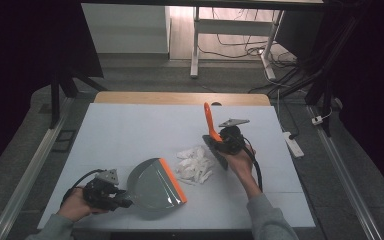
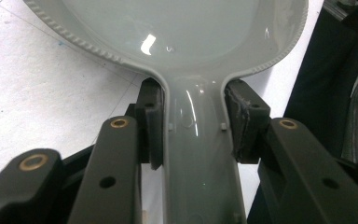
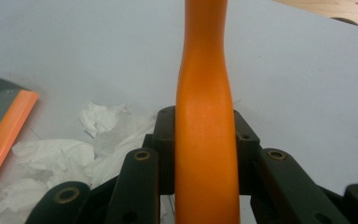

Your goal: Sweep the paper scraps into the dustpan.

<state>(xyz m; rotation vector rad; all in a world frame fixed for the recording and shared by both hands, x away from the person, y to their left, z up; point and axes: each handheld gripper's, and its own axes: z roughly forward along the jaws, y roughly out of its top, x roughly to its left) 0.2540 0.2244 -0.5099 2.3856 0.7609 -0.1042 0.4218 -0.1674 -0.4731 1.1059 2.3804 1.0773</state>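
Note:
A grey dustpan (image 1: 155, 184) with an orange lip (image 1: 173, 180) lies at the front left of the table. My left gripper (image 1: 122, 198) is shut on its grey handle (image 2: 198, 154), a pad pressed on each side. A heap of torn white paper (image 1: 195, 165) lies just right of the lip, also seen as white scraps (image 3: 70, 154) in the right gripper view. My right gripper (image 1: 219, 142) is shut on the orange handle (image 3: 205, 140) of a brush (image 1: 209, 121), whose dark head (image 1: 216, 151) rests on the table beside the paper.
The white mat (image 1: 130, 130) covers the table, with a wooden strip (image 1: 180, 98) along its far edge. A white power strip (image 1: 294, 142) lies on the floor to the right. Desk legs and cables (image 1: 240, 50) stand beyond the table.

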